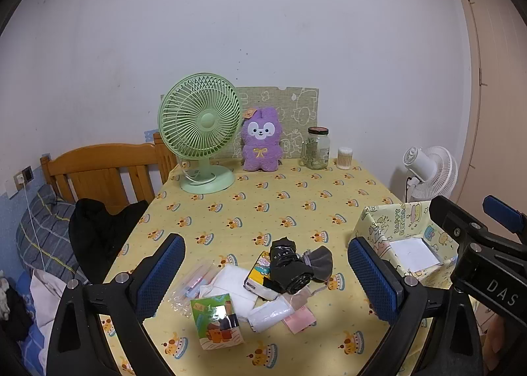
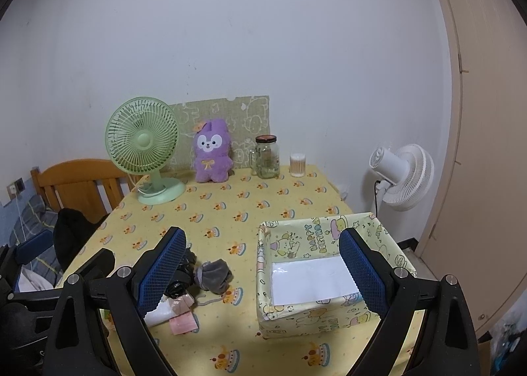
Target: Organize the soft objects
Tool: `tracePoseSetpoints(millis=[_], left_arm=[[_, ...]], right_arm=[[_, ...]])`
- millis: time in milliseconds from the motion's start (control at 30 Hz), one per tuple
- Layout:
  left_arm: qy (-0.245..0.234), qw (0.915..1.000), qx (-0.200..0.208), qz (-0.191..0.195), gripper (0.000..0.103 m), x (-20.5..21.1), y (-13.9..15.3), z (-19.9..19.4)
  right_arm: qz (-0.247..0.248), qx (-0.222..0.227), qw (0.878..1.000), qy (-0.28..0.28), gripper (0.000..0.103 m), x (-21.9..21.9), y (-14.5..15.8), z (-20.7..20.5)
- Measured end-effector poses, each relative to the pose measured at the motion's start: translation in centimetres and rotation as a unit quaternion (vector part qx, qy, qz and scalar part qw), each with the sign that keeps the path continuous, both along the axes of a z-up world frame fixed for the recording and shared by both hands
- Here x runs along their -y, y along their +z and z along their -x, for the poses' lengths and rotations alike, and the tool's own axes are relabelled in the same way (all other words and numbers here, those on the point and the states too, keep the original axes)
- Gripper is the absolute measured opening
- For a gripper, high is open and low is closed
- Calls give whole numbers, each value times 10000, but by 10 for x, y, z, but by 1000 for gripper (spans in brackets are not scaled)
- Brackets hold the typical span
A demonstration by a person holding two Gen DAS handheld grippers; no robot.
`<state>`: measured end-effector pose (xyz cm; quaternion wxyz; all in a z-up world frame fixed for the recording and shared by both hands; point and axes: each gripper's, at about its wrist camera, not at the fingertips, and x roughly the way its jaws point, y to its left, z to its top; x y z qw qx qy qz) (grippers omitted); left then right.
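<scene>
A pile of soft things lies on the yellow tablecloth: a black plastic bag roll, a grey sock, white tissue packs, a green tissue pack, a clear zip bag and a pink packet. A yellow patterned box stands open to the right, holding only a white sheet. My left gripper is open above the pile. My right gripper is open, over the box's left wall and the grey sock.
A green desk fan, a purple plush rabbit, a glass jar and a cotton swab tub line the far edge. A wooden bed head and bedding lie left. A white floor fan stands right.
</scene>
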<state>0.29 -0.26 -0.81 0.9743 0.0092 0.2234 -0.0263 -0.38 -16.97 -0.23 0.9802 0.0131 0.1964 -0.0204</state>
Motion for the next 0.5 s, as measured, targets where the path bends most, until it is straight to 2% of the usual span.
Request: tracePoseSetpoints(millis=[500], left_arm=[[-29, 10000, 33, 25, 99, 1, 2, 0]], right_arm=[[10, 46, 10000, -29, 96, 0, 3, 2]])
